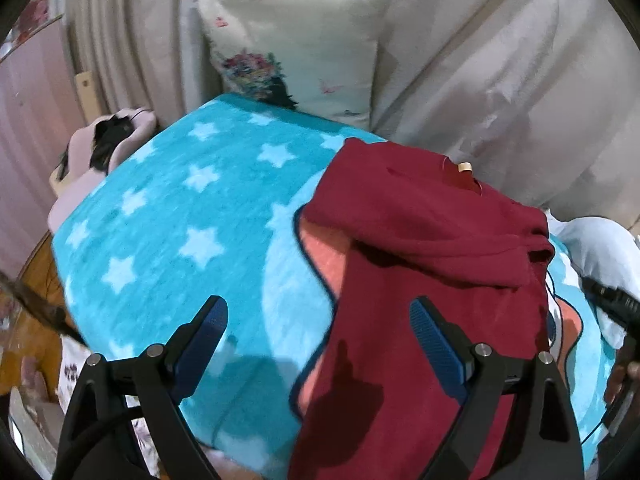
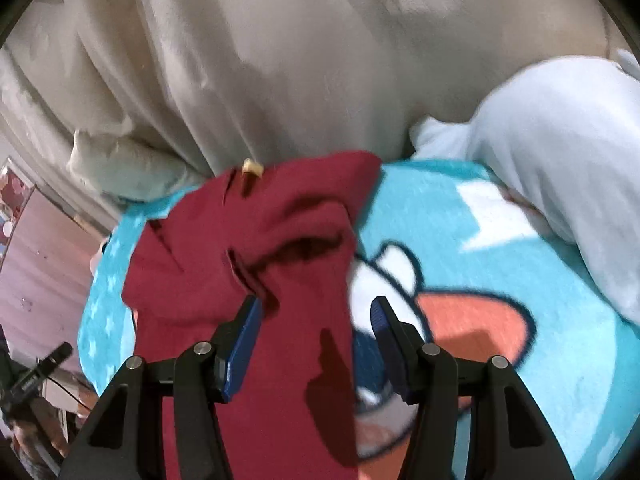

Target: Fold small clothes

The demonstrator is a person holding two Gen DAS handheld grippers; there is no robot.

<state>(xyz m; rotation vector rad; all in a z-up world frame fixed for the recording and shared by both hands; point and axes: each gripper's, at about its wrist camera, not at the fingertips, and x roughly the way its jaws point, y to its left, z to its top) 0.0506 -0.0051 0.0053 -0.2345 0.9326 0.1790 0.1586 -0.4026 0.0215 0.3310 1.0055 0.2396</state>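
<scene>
A dark red garment (image 1: 420,264) lies partly folded on a turquoise star-print blanket (image 1: 180,216), with a small tan tag (image 1: 464,167) near its far edge. It also shows in the right wrist view (image 2: 248,264). My left gripper (image 1: 318,312) is open above the garment's left edge, its right finger (image 1: 436,344) over the red cloth. My right gripper (image 2: 316,308) is open above the garment's right edge, holding nothing.
A white pillow with a flower print (image 1: 292,48) stands at the back against beige curtains (image 1: 500,60). A pale blue cloth (image 2: 560,160) lies at the blanket's right. A pink garment (image 1: 104,148) lies at the far left. The other gripper (image 1: 612,304) shows at the right edge.
</scene>
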